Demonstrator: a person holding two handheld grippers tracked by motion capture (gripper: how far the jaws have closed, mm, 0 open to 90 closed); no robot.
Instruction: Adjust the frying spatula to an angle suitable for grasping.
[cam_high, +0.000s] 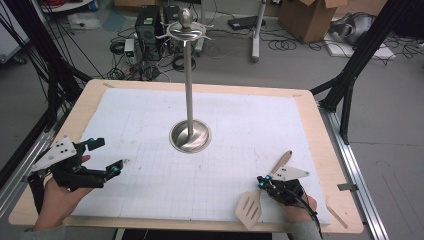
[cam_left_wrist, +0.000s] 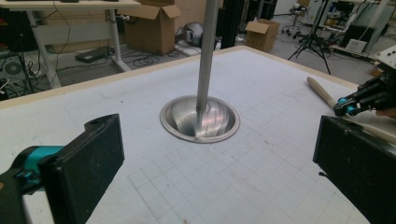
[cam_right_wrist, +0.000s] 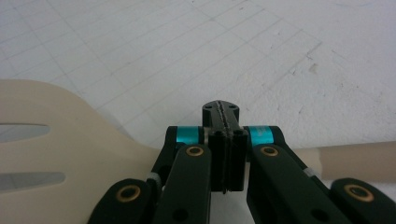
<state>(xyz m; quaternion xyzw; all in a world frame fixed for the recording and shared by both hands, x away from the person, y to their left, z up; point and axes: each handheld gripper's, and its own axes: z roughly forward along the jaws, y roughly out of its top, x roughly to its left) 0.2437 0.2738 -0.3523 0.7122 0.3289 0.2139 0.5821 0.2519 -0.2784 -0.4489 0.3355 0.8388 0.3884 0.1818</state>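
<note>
While a white gridded mat (cam_high: 150, 125) covers the wooden tabletop (cam_high: 320, 130), cardboard boxes (cam_high: 312, 17) sit beyond; left tongs (cam_high: 107, 157) gape apart, right tongs (cam_high: 264, 181) pressed together over the near-right wooden spatula (cam_high: 250, 207)

A white gridded mat (cam_high: 150, 125) covers the wooden counter (cam_high: 90, 95). At its middle stands a metal stand (cam_high: 189, 100), a tall pole rising from a round dished base. On the floor beyond lie cables (cam_high: 282, 45) and a cardboard box (cam_high: 310, 17).
</note>
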